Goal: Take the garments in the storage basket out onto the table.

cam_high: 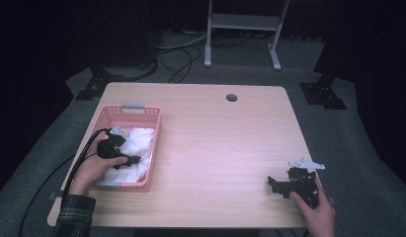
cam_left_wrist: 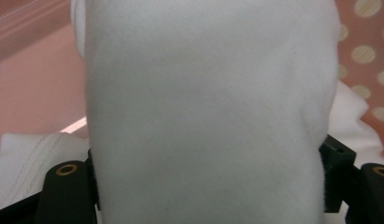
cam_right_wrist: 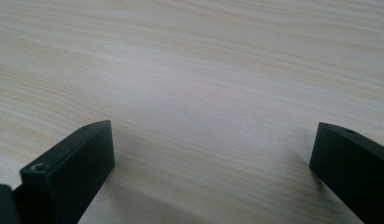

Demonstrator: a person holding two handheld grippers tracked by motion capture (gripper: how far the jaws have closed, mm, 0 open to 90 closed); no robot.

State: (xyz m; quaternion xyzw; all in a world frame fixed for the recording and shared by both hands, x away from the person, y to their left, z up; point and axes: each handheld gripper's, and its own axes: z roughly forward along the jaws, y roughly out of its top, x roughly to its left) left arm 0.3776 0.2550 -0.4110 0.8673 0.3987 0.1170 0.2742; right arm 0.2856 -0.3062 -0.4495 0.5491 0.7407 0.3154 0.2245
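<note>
1. The worktop [cam_high: 215, 148] is pale wood with rounded corners and a round cable hole [cam_high: 231, 97] near its far edge; it stands on grey carpet in a dark room.
2. Beyond the far edge, a light metal stand [cam_high: 242, 22] rises from the floor, with black cables lying loose beside it.
3. A pink basket [cam_high: 156, 128] with perforated walls sits at the worktop's left side, near the front edge.
4. A white cloth [cam_high: 141, 140] lies bunched inside the basket, covering most of its floor.
5. The left claw [cam_high: 133, 160] reaches into the basket; in the left gripper view a fold of the white cloth [cam_left_wrist: 203, 116] stands between its jaws, pinched there.
6. The right claw [cam_high: 271, 182] rests low on the bare worktop near the front right corner, well apart from the basket, its jaws spread wide with nothing between them.
</note>
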